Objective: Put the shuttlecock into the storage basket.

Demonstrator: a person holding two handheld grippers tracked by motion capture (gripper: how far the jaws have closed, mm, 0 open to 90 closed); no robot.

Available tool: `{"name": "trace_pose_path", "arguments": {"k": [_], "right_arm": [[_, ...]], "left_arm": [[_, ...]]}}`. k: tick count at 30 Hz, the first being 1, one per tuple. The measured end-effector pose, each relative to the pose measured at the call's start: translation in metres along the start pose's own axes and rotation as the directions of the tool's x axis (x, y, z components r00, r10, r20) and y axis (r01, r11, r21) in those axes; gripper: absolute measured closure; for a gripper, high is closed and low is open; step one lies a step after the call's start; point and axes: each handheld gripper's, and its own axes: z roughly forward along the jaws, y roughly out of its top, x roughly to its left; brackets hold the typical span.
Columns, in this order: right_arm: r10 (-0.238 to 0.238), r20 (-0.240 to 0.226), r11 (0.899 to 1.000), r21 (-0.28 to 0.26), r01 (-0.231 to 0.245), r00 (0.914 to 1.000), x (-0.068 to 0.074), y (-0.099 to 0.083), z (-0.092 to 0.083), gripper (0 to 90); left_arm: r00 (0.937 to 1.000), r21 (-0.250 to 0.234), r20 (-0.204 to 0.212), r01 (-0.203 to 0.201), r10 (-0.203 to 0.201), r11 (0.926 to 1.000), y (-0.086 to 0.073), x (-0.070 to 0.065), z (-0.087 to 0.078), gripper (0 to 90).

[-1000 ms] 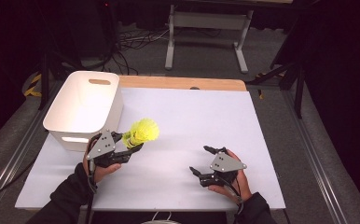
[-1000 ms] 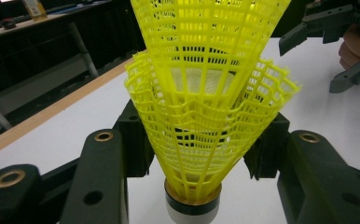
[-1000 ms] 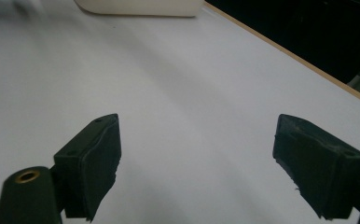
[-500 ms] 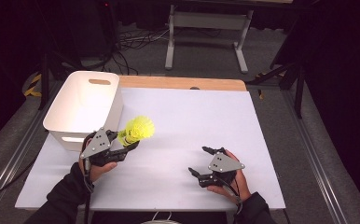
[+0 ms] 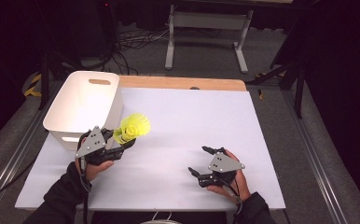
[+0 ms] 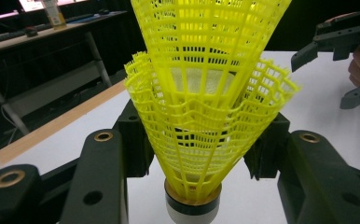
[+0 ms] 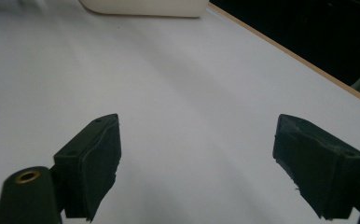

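Note:
My left gripper [image 5: 118,143] is shut on the mesh skirt of a yellow plastic shuttlecock [image 5: 134,127], holding it above the table beside the white bin [image 5: 75,105]. In the left gripper view the black pads [image 6: 134,140] press both sides of the skirt [image 6: 201,107]. A second yellow skirt is nested inside the first, and the cork base [image 6: 193,207] points toward the camera. My right gripper [image 5: 198,159] rests low over the white table at the front right. Its jaws stand open in the right gripper view [image 7: 197,154] with nothing between them.
The white bin [image 7: 145,7] with a handle slot stands at the table's left, and its inside looks bare. The white table sheet [image 5: 192,121] ends at a wooden strip [image 5: 183,83] at the back. Dark floor, cables and a stand lie beyond.
My left gripper has drifted slightly left toward the bin with the shuttlecock still in it. The right gripper has stayed where it was.

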Motion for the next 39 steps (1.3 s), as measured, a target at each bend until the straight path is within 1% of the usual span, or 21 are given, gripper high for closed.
{"name": "trace_pose_path", "arguments": {"k": [2,4,5,10,12,13,14,16,17,18,20,23,26,28,29,33,35,39], "right_arm": [[0.0,-0.001,1.0,-0.002,0.0,1.0,0.0,0.0,0.0,16.5],[-0.001,0.001,1.0,-0.001,0.001,1.0,0.0,0.0,0.0,16.5],[-0.001,0.001,1.0,-0.001,0.001,1.0,0.0,0.0,0.0,16.5],[0.001,0.003,1.0,-0.002,-0.001,1.0,-0.001,0.0,-0.001,16.5],[-0.005,0.006,1.0,0.001,0.005,1.0,-0.001,0.001,-0.001,16.5],[-0.007,0.009,1.0,0.001,0.007,0.9999,-0.001,0.001,-0.002,16.5],[-0.005,0.013,1.0,-0.003,0.006,0.9999,-0.002,0.001,-0.002,16.5],[0.001,0.02,1.0,-0.007,0.0,0.9998,-0.004,0.001,-0.004,16.5],[0.002,0.021,1.0,-0.009,-0.002,0.9998,-0.004,0.001,-0.004,16.5],[0.002,0.023,1.0,-0.008,-0.002,0.9997,-0.004,0.001,-0.004,16.5],[0.002,0.019,1.0,-0.014,-0.002,0.9998,-0.004,0.001,-0.005,16.6],[-0.001,0.02,1.0,-0.012,0.002,0.9998,-0.004,0.001,-0.004,16.6],[-0.001,0.021,1.0,-0.011,0.001,0.9998,-0.004,0.001,-0.004,16.6],[0.0,0.023,1.0,-0.013,0.001,0.9997,-0.004,0.001,-0.005,16.6],[0.001,0.022,1.0,-0.014,0.0,0.9998,-0.004,0.001,-0.005,16.6],[0.002,0.022,1.0,-0.014,-0.002,0.9997,-0.005,0.001,-0.005,16.3],[0.005,0.023,1.0,-0.018,-0.005,0.9997,-0.005,0.001,-0.005,16.3],[0.004,0.022,1.0,-0.016,-0.003,0.9997,-0.005,0.001,-0.005,16.3]], "left_arm": [[1.0,-0.008,-0.005,0.006,-0.006,0.9999,0.001,0.001,-0.002,51.4],[1.0,-0.01,-0.008,0.0,0.0,0.9999,0.001,0.002,-0.003,51.5],[0.9999,-0.013,-0.009,0.006,-0.006,0.9999,0.001,0.002,-0.004,51.4],[0.9997,-0.025,-0.024,0.003,-0.004,0.9997,0.003,0.005,-0.009,51.5],[0.9997,-0.029,-0.023,0.009,-0.01,0.9995,0.004,0.007,-0.011,51.4],[0.9995,-0.035,-0.032,0.005,-0.006,0.9994,0.005,0.008,-0.012,51.4],[0.9995,-0.031,-0.03,0.009,-0.01,0.9995,0.005,0.008,-0.013,51.4],[0.9994,-0.04,-0.033,0.012,-0.013,0.9991,0.005,0.01,-0.014,51.4],[0.9993,-0.04,-0.035,0.006,-0.007,0.9992,0.005,0.011,-0.015,51.5],[0.9994,-0.041,-0.034,0.011,-0.012,0.9991,0.005,0.011,-0.016,51.5],[0.9993,-0.043,-0.036,0.004,-0.006,0.9991,0.006,0.011,-0.017,51.6],[0.9992,-0.047,-0.039,0.005,-0.007,0.9989,0.008,0.013,-0.02,51.7],[0.9989,-0.058,-0.045,0.013,-0.016,0.9982,0.009,0.015,-0.022,51.7],[0.9987,-0.061,-0.05,0.009,-0.012,0.9981,0.009,0.016,-0.024,51.6],[0.9986,-0.065,-0.048,0.018,-0.021,0.9977,0.009,0.016,-0.024,51.7],[0.9985,-0.072,-0.052,0.012,-0.016,0.9974,0.012,0.019,-0.028,51.7],[0.9982,-0.086,-0.053,0.023,-0.028,0.996,0.012,0.02,-0.03,51.8],[0.9978,-0.096,-0.059,0.024,-0.03,0.9951,0.014,0.021,-0.034,51.7]]}}
